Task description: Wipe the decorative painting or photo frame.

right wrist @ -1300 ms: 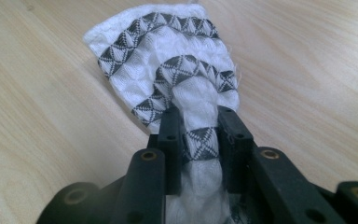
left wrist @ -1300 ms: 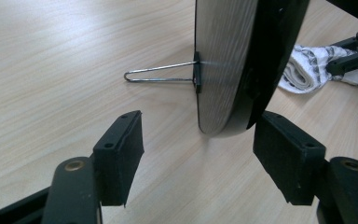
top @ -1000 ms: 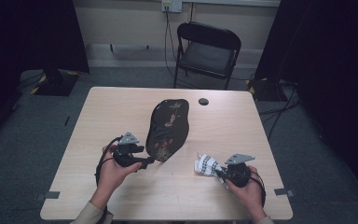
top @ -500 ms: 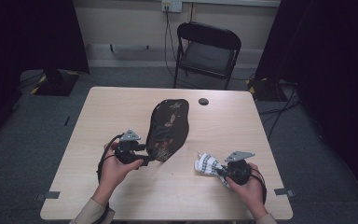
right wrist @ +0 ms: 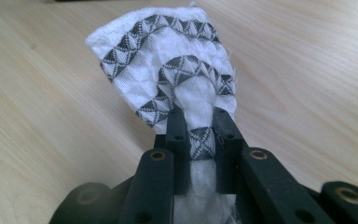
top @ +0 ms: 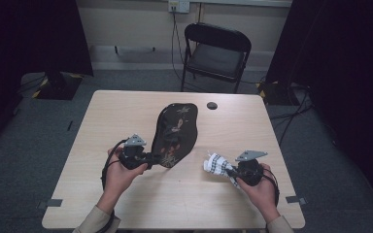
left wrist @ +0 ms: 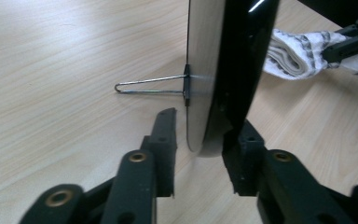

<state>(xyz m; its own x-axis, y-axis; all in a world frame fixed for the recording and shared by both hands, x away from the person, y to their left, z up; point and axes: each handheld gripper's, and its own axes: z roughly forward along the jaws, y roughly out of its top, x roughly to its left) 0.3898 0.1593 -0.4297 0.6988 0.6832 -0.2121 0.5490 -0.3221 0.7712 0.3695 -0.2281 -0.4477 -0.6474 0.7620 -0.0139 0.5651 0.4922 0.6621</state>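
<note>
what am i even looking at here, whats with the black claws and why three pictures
A person at a table holds tongs in each hand. One picture looks down from above; the other two come from cameras riding on the tongs, looking along their black jaws. The left tongs have just been closing around the edge of a black board with a wire stand; one jaw is not yet touching. The right tongs grip a patterned cloth. A small dark disc lies farther back.
</note>
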